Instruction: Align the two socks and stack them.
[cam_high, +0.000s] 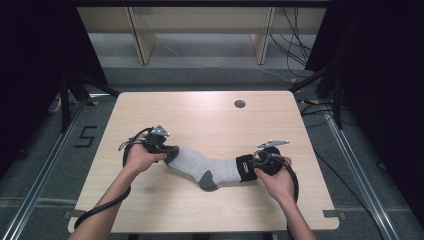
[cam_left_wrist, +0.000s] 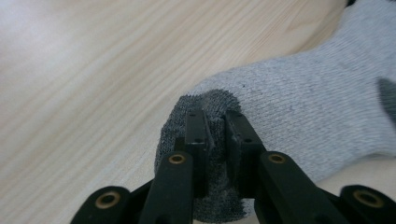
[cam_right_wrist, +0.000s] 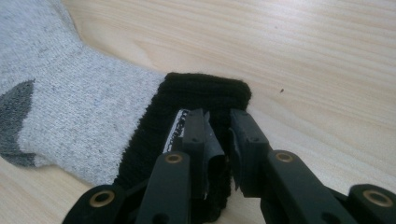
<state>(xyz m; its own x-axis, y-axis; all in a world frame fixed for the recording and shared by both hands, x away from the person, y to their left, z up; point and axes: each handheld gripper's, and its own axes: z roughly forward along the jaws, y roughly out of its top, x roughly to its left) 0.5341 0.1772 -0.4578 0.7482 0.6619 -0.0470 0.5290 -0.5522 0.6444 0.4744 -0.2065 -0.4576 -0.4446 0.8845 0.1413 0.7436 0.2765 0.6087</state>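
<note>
Lying between both tongs (cam_high: 170, 150) (cam_high: 252, 162), clamped endwise: grey sock (cam_high: 207, 167)

Both forearms were bare, with no sleeves in the high view. The left gripper (cam_high: 167, 151) was black, topped by a grey three-cornered plate, and a thick black cable looped from it along the near left of the table. The right gripper (cam_high: 248, 167) was black too, with a like plate and cable. Up close, its flat black jaws carried brass-coloured pivot rivets and small screws.
</note>
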